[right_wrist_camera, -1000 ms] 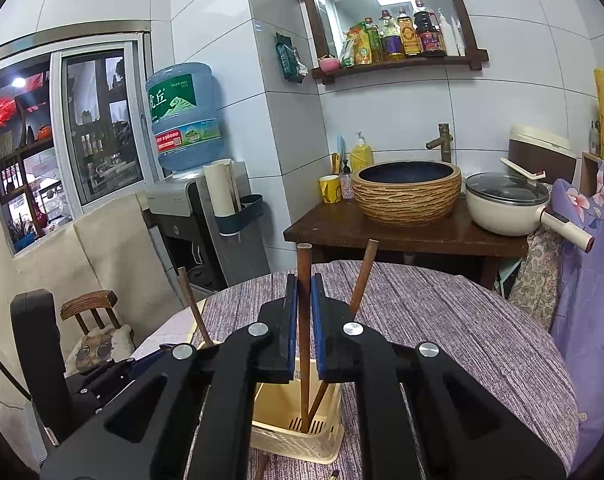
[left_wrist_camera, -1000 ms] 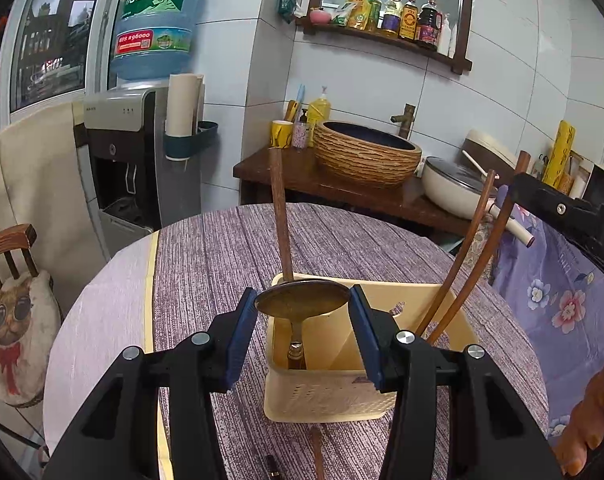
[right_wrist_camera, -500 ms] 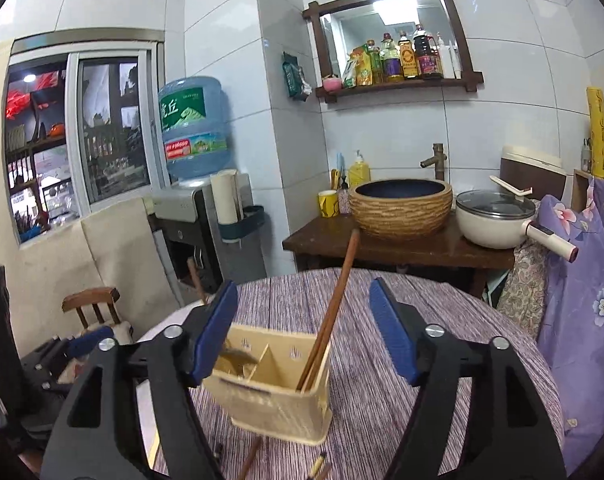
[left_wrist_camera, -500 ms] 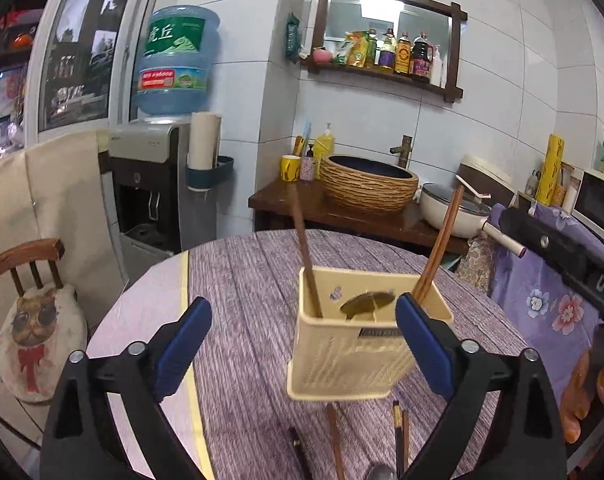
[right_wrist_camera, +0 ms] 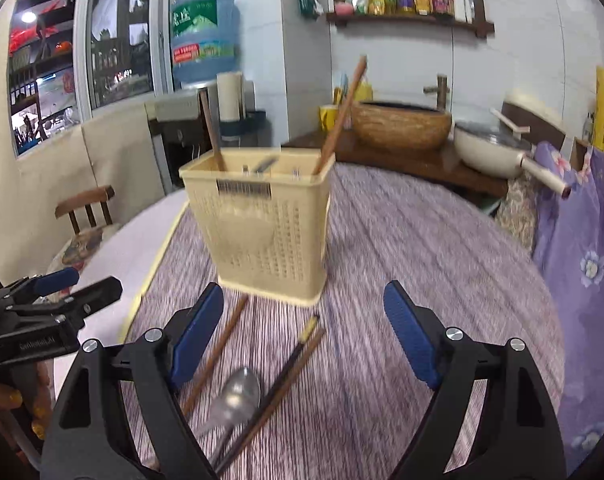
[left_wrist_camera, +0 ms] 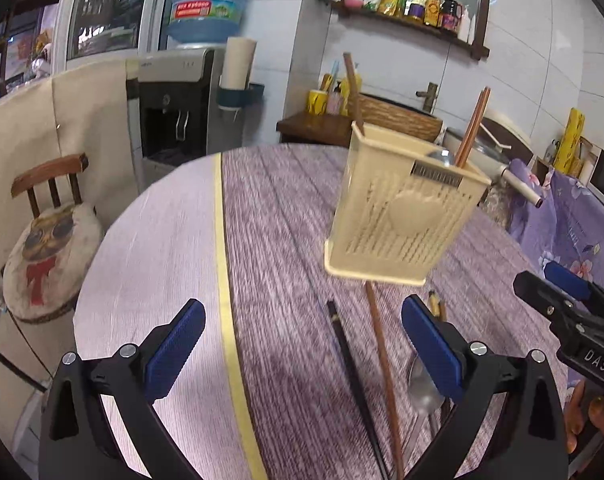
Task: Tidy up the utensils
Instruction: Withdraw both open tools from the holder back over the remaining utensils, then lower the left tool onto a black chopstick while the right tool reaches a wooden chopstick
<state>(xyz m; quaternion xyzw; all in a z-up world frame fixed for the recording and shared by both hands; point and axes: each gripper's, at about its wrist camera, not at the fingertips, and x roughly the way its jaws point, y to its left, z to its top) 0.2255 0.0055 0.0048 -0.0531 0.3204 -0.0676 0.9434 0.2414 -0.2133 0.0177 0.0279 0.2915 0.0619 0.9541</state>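
Note:
A cream plastic utensil caddy [left_wrist_camera: 398, 216] [right_wrist_camera: 266, 220] stands on the round table. Brown chopsticks [left_wrist_camera: 472, 128] [right_wrist_camera: 342, 116] and a metal spoon [left_wrist_camera: 440, 157] stick out of it. Loose on the table in front of it lie a metal spoon [right_wrist_camera: 238, 394] [left_wrist_camera: 422, 388], a black chopstick [left_wrist_camera: 352, 368], a brown chopstick [left_wrist_camera: 384, 368] [right_wrist_camera: 218, 354] and a dark pair [right_wrist_camera: 286, 372]. My left gripper [left_wrist_camera: 302, 344] is open and empty, above the table short of the caddy. My right gripper [right_wrist_camera: 304, 336] is open and empty, over the loose utensils.
The table has a purple striped cloth [right_wrist_camera: 402, 272] with a yellow edge line [left_wrist_camera: 226, 280]. A chair with a cat cushion [left_wrist_camera: 46, 240] stands at the left. A side counter with a woven basin [right_wrist_camera: 400, 124] and a pot [right_wrist_camera: 494, 148] is behind the table.
Both grippers opened, letting go of the spoon and the chopstick into the caddy. Both then drew back and down toward the loose utensils on the table.

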